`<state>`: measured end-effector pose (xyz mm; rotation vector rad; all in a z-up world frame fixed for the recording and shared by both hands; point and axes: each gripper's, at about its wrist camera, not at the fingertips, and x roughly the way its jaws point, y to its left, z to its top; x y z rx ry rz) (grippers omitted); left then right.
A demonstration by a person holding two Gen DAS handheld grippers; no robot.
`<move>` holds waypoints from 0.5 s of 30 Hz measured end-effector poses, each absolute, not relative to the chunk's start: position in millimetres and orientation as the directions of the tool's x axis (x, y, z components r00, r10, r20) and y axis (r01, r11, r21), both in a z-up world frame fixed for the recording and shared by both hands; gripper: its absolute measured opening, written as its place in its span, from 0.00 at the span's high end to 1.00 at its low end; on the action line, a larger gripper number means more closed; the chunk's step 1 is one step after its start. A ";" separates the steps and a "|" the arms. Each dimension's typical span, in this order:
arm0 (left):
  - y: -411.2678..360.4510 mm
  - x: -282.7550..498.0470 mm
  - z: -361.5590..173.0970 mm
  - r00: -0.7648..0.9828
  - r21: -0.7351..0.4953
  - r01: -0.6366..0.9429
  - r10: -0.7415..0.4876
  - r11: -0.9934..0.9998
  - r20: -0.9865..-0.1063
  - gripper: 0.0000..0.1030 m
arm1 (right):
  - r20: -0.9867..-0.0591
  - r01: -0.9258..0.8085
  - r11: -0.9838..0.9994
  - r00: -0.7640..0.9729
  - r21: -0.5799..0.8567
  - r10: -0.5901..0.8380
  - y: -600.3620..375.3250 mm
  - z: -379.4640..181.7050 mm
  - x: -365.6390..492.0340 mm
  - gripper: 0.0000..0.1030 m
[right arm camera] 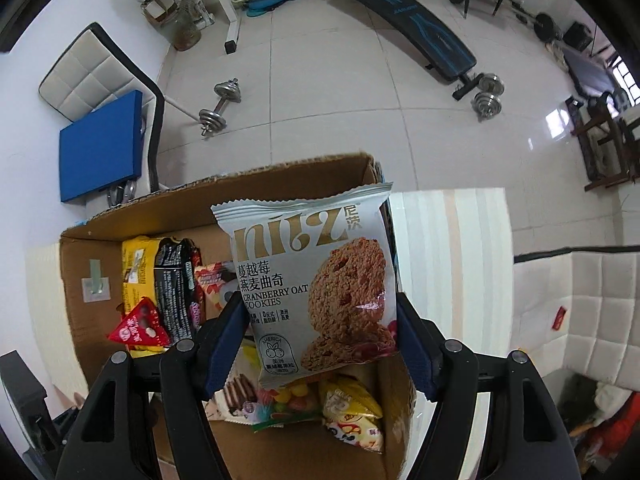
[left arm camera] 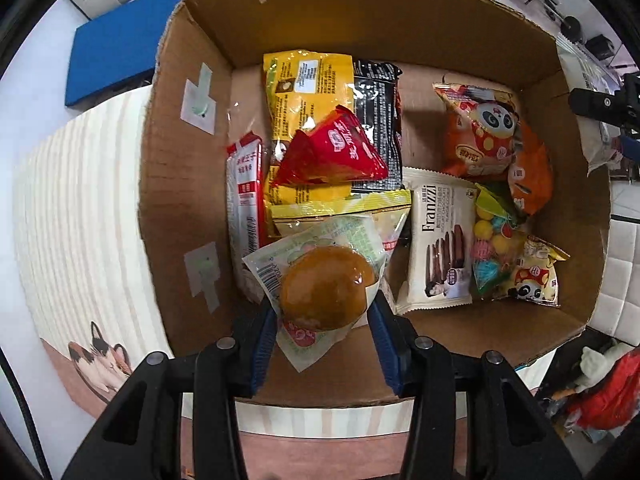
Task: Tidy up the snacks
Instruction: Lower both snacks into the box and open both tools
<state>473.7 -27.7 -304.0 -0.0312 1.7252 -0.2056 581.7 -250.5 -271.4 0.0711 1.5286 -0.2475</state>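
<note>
Your left gripper point(left arm camera: 324, 316) grasps the bun pack point(left arm camera: 326, 286) and your right gripper point(right arm camera: 316, 332) the cookie pack point(right arm camera: 316, 292), both over the box point(left arm camera: 400, 28); releasing 2 together risks piling on snacks below the jaws.

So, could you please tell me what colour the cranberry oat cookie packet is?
Silvery grey cookie packet with gold lettering, clearest in the right wrist view.

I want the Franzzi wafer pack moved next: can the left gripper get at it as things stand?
Probably not yet: the left gripper is shut on a wrapped bun. The Franzzi pack itself lies uncovered on top in the cardboard box, so once the jaws are free, likely yes.
</note>
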 end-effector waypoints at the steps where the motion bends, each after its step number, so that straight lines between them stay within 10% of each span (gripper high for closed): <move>1: -27.5 473.6 -304.0 -0.159 -0.143 0.094 -0.127 0.985 -0.979 0.57 | -0.992 0.205 0.972 0.021 -0.114 -0.121 -250.0 -271.0 582.1 0.20; 5: -23.8 475.9 -300.8 -0.141 -0.156 0.073 -0.145 0.985 -0.979 0.14 | -0.992 0.199 0.973 0.025 -0.113 -0.121 -248.2 -266.7 580.9 0.12; 15: -12.9 471.4 -267.0 -0.023 -0.186 0.050 -0.185 0.981 -0.983 0.14 | -0.994 0.186 0.979 0.055 -0.079 -0.091 -242.1 -246.9 558.6 0.11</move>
